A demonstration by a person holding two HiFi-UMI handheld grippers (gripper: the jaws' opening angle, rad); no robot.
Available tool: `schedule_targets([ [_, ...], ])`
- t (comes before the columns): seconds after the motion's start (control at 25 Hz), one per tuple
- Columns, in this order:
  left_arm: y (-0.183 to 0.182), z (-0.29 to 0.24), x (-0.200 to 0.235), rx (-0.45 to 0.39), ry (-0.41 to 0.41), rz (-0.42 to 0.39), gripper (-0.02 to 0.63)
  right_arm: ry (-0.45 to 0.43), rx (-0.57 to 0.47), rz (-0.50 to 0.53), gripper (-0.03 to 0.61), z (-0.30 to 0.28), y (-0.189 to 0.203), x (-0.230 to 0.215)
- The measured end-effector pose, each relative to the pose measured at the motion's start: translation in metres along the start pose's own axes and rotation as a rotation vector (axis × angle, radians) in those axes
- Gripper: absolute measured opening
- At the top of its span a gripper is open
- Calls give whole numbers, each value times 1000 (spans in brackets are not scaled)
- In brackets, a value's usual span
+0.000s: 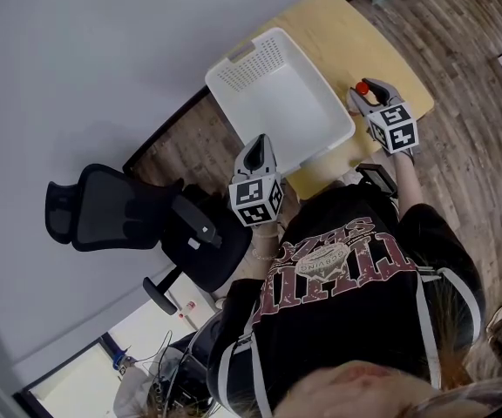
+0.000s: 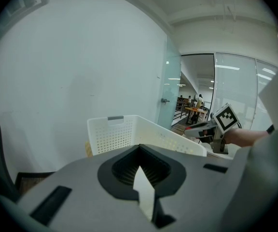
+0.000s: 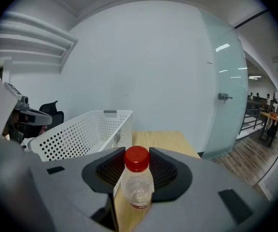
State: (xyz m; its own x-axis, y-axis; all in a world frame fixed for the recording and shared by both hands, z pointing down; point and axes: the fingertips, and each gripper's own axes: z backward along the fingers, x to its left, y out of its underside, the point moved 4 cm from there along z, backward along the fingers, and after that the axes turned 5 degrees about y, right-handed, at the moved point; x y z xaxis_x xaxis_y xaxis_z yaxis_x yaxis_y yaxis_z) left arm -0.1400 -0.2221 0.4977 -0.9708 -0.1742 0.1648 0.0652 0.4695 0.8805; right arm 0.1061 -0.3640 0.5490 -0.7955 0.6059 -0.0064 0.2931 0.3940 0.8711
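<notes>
My right gripper [image 1: 367, 94] [image 3: 137, 170] is shut on a small clear plastic bottle with a red cap [image 1: 362, 87] [image 3: 138, 180], held upright over the wooden table [image 1: 342, 33] [image 3: 165, 141], right of the basket. A white perforated basket [image 1: 234, 64] [image 2: 111, 135] [image 3: 81, 129] stands on the table and looks empty. My left gripper [image 1: 257, 149] [image 2: 142, 180] hovers at the basket's near edge, its jaws together with nothing between them. The right gripper [image 2: 217, 125] also shows in the left gripper view, beyond the basket.
A black office chair [image 1: 116, 209] stands left of the table against the white wall. A glass door [image 3: 226, 81] and wood floor [image 1: 478, 111] lie to the right. A black device [image 1: 376, 178] sits at the table's near edge.
</notes>
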Motion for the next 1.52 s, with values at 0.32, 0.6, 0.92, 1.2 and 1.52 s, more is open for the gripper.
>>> schedule_targets([
  [0.32,0,2,-1,-3,8,3,46,15,-6,-2,164,3,6,2],
  [0.6,0,2,0,-6,16,-1,46,34,-18,0,164,9,12,4],
  [0.92,2,-1,0,-1,32,-8,46,49,-22,3,164,8,16,2],
  [1.2,2,0,0,-3,44,-3,46,70,14,10,164,6,22,4],
  [1.52,1,0,0,-5,50,-5,46,48,3,-28,166,9,17,2],
])
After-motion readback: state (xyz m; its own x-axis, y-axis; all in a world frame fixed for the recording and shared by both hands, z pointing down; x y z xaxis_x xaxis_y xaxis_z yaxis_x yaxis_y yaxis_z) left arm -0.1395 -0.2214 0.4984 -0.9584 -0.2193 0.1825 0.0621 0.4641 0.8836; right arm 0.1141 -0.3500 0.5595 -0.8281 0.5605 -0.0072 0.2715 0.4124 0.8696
